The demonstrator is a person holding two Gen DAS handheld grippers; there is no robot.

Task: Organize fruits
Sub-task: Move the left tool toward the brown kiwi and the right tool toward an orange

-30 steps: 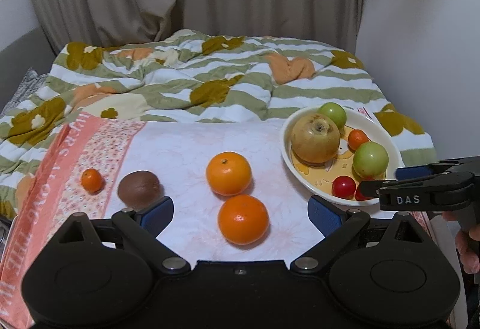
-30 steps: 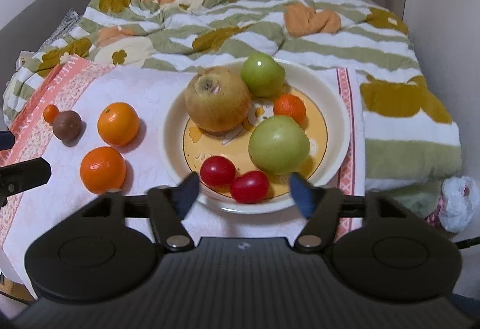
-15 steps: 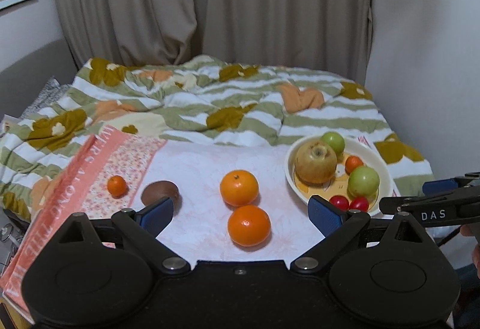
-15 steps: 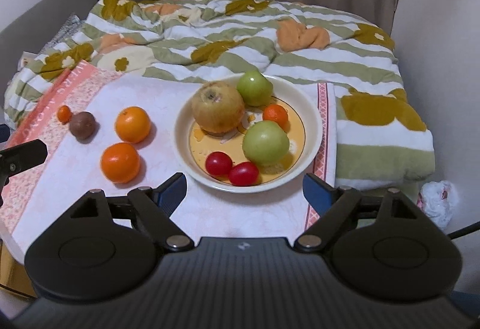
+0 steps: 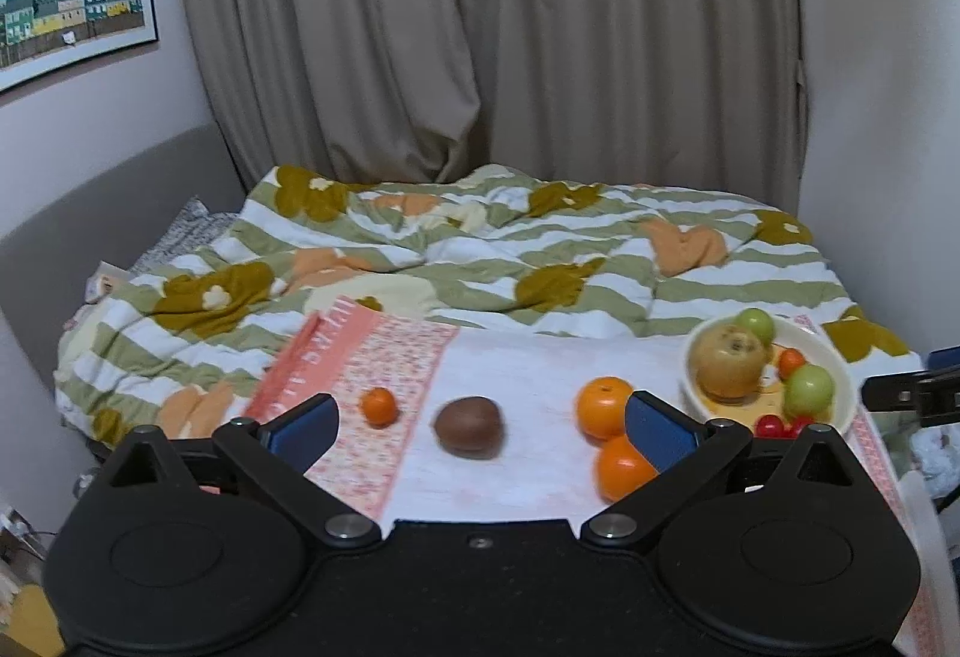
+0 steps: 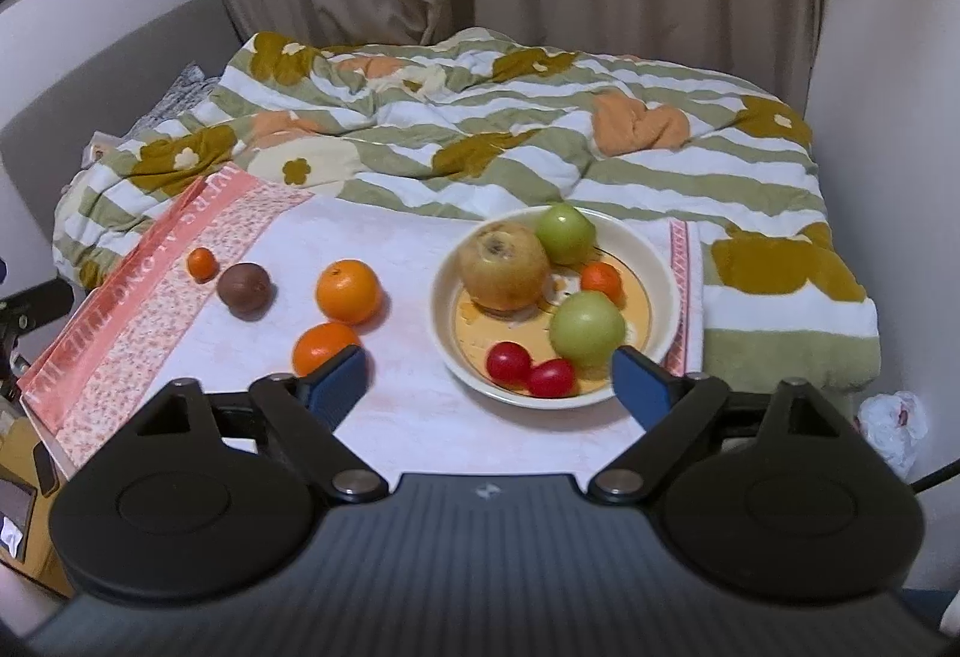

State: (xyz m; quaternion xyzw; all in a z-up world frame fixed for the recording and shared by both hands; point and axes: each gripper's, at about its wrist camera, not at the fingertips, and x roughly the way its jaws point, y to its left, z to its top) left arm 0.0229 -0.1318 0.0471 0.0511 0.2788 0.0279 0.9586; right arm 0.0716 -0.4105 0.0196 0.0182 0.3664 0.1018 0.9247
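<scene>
A cream bowl (image 6: 660, 273) holds a large brownish pear (image 6: 503, 267), two green apples (image 6: 587, 327), a small tangerine and two red tomatoes (image 6: 531, 369). On the white cloth to its left lie two oranges (image 6: 348, 291), a brown kiwi (image 6: 243, 286) and a small tangerine (image 6: 201, 263). My left gripper (image 5: 480, 426) is open and empty, held back from the kiwi (image 5: 469, 426). My right gripper (image 6: 489, 384) is open and empty, held back in front of the bowl. The bowl also shows in the left wrist view (image 5: 840, 357).
The cloth (image 6: 396, 405) with a pink floral border (image 6: 150, 297) lies on a bed with a green striped quilt (image 6: 540, 141). Curtains and walls stand behind. A white plastic bag (image 6: 894, 417) lies at the right.
Both grippers have pulled back and up from the fruit. The left view has swung left, so the kiwi now sits between its fingers. The fruits have not moved.
</scene>
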